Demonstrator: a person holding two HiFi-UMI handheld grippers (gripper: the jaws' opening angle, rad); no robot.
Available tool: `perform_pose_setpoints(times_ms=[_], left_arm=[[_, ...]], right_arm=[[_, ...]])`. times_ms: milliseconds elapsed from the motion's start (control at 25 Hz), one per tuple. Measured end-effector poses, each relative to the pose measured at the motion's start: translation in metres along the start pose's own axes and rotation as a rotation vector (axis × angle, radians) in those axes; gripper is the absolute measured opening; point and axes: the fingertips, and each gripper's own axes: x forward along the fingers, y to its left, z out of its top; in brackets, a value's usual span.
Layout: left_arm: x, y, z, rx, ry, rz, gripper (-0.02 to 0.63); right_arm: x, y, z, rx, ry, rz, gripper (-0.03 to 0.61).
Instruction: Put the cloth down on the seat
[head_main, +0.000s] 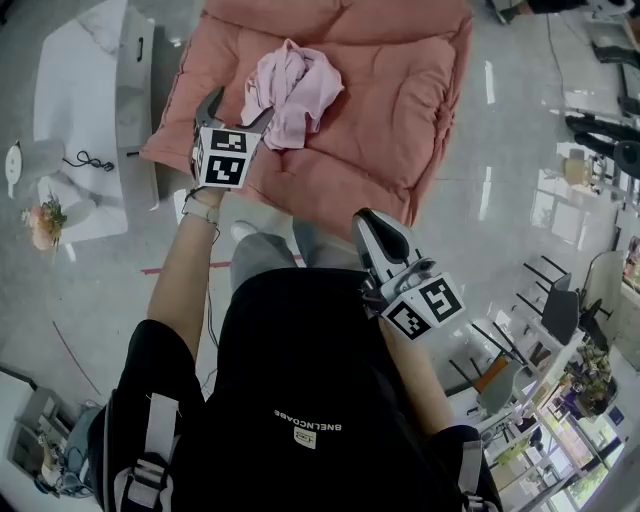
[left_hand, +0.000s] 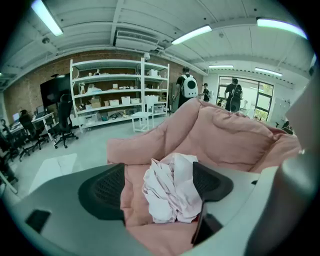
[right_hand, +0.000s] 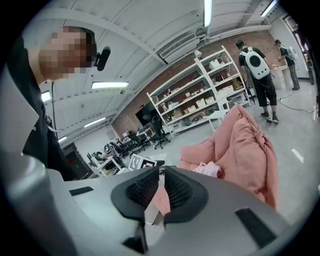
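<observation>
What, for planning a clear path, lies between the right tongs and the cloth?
In the head view, only bare pink cushion separates the shut right tongs from the cloth.

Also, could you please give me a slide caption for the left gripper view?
The left gripper, jaws open, frames the crumpled pale cloth lying on the pink cushioned seat.
</observation>
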Motion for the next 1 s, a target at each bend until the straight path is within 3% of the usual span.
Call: perform_pose_setpoints(times_ms=[320, 1000], left_arm=[[-0.092, 0.022, 0.039, 0.008, -0.122, 0.039, 0.426], [-0.284, 0.046, 0.054, -0.009, -0.278, 0.149, 0.422]], right_arm=[[0.014, 0.047, 0.012, -0.061, -0.028, 0.065, 0.054], [0.052, 0.162, 0.023, -0.17, -0.08, 0.274, 0.054]])
